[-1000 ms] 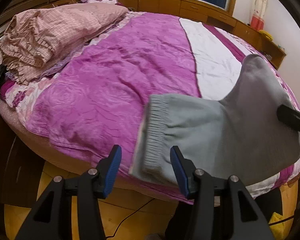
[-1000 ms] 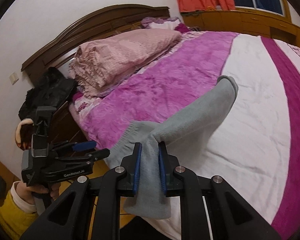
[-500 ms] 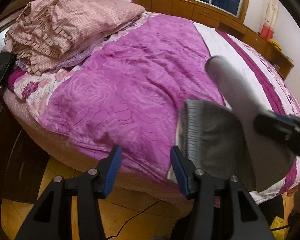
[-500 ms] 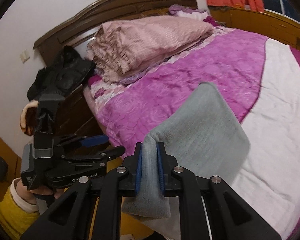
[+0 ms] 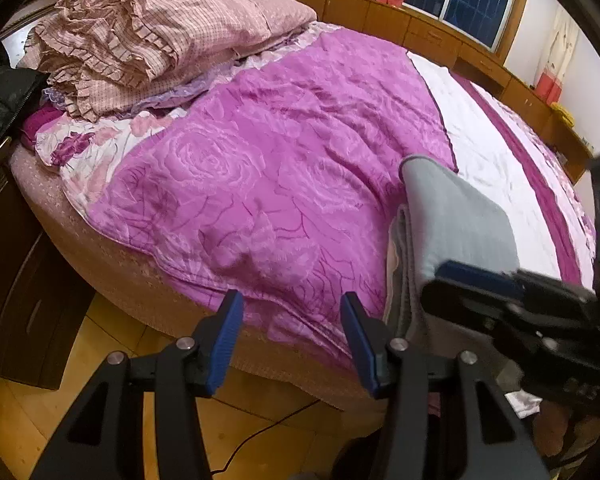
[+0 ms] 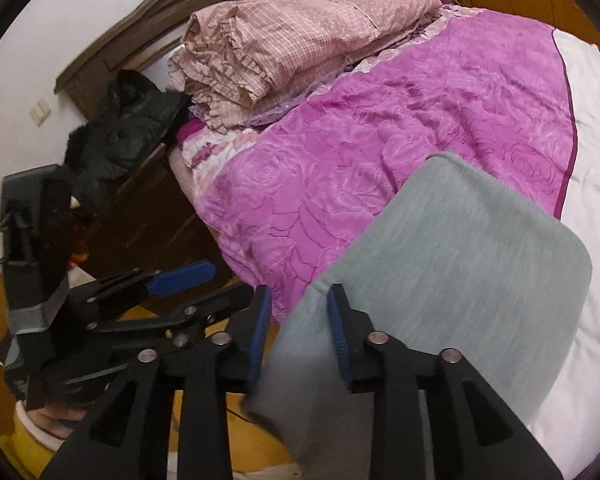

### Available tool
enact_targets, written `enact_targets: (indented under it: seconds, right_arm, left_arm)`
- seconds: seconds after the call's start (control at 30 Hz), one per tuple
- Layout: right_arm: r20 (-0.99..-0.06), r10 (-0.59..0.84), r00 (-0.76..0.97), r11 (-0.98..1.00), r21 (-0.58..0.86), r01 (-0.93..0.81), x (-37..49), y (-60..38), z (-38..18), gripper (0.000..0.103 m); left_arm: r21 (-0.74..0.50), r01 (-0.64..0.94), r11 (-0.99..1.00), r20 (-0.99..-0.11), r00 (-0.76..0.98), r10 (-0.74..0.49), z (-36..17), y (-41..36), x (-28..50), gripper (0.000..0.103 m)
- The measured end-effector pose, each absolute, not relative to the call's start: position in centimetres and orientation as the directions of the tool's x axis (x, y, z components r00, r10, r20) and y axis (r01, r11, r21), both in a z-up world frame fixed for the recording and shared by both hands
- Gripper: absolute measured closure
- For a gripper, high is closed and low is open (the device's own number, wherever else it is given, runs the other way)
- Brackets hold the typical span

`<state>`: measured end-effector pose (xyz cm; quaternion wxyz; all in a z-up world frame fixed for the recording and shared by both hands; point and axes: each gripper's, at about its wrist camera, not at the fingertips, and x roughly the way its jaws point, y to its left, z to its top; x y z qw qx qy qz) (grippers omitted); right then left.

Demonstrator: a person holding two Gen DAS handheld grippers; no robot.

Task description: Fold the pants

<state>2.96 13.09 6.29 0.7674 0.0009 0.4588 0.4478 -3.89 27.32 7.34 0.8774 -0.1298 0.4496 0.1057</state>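
Note:
The grey pants (image 6: 460, 264) lie folded over at the near edge of the bed; in the left wrist view they (image 5: 456, 220) sit to the right of my fingers. My right gripper (image 6: 296, 328) has its jaws parted, with the pants' grey edge hanging loose between them. It also shows in the left wrist view (image 5: 500, 292) at the pants' near edge. My left gripper (image 5: 292, 340) is open and empty, over the bed's near edge, left of the pants. It shows in the right wrist view (image 6: 172, 284) too.
The magenta quilt (image 5: 260, 184) covers the bed, with a white stripe (image 5: 492, 160) to the right. A pink checked duvet pile (image 5: 160, 32) lies at the head. A black jacket (image 6: 128, 132) rests on a dark wooden cabinet (image 6: 148, 216). Wooden floor (image 5: 20, 412) lies below.
My right gripper carried the pants' held end leftward over the rest, folding them, then its jaws parted. My left gripper stayed open.

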Motion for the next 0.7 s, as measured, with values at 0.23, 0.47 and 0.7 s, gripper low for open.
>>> enact_targets:
  seconds: [0.23, 0.47, 0.7]
  right_arm:
    - [-0.636, 0.735, 0.235, 0.617, 0.483, -0.621, 2.3, 8.3, 8.0, 0.074]
    - [-0.694, 0.629, 0.351, 0.746, 0.411, -0.525, 3.1, 2.9, 7.3, 0.072]
    - [-0.749, 0.581, 0.319, 0.788, 0.420, -0.450, 3.5, 0.3, 3.9, 0.072]
  left_arm:
    - [-0.253, -0.233, 0.939, -0.772, 0.634, -0.050, 9.1, 25.9, -3.2, 0.050]
    - [-0.224, -0.154, 0.962, -0.782, 0.618, -0.083, 8.9, 21.7, -1.5, 0.050]
    - [-0.102, -0.191, 0.976, -0.823, 0.567, 0.026, 5.4, 22.0, -0.7, 0.046]
